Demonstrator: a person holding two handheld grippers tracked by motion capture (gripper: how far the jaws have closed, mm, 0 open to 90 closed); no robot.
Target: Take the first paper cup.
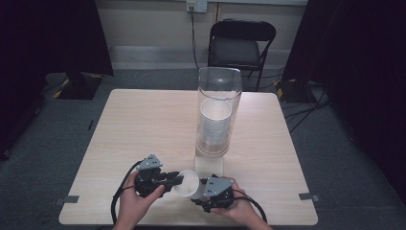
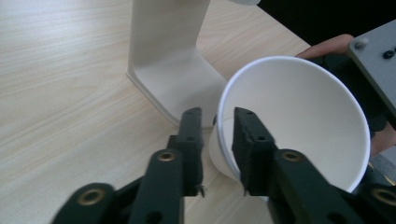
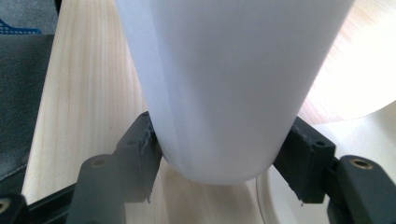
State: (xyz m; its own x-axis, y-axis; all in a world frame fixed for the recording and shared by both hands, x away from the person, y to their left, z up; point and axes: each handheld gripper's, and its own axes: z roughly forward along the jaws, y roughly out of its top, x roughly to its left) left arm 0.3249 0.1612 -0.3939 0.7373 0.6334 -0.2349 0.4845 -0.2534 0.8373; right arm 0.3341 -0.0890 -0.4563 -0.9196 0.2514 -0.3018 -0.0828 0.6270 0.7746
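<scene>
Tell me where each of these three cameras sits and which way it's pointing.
High view: above the table's near edge, looking forward and down; both forearms enter below.
Left gripper view: on the left claw, looking along its jaws, which straddle the paper cup's rim.
Right gripper view: on the right claw, its jaws clamping the cup's base.
All three share the cup.

A lab or test room: 1 bare wooden table (image 1: 143, 124) on grey carpet (image 1: 57, 139), black curtains (image 1: 48, 33) at both sides, taped floor cables (image 1: 306, 108), a folding chair (image 1: 241, 45), a wall socket (image 1: 196, 5).
</scene>
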